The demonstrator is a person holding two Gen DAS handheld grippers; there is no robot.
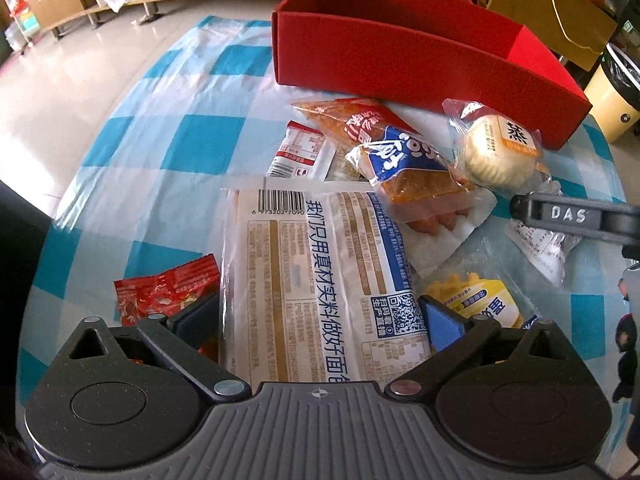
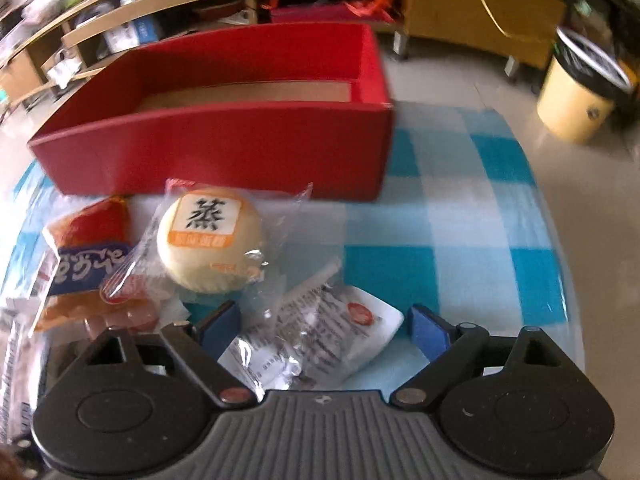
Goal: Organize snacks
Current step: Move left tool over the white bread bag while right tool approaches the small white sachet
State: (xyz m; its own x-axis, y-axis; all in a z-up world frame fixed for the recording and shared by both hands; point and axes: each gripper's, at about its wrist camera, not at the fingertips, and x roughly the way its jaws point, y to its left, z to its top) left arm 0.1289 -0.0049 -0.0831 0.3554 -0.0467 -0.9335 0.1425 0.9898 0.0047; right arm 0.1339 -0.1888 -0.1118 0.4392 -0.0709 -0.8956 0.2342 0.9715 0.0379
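Observation:
My left gripper [image 1: 320, 322] stands wide over a large white bread pack [image 1: 320, 280]. Its pads sit right at the pack's two long edges, which show no crumpling. My right gripper [image 2: 324, 324] is open around a small crinkled white packet [image 2: 316, 344], touching neither side. One finger [image 1: 560, 214] of the right gripper shows in the left wrist view above that packet [image 1: 548, 244]. A round bun in clear wrap [image 2: 210, 248] [image 1: 500, 156] lies just beyond. The red box [image 2: 224, 148] [image 1: 400, 64] stands open behind, with a bare cardboard floor.
An orange and blue pack [image 1: 400, 156] [image 2: 88, 248], a small white and red sachet [image 1: 300, 152], a red wrapper [image 1: 160, 292] and a yellow pack [image 1: 480, 304] lie on the blue checked cloth [image 2: 480, 240]. A yellow bin [image 2: 576, 96] stands on the floor to the right.

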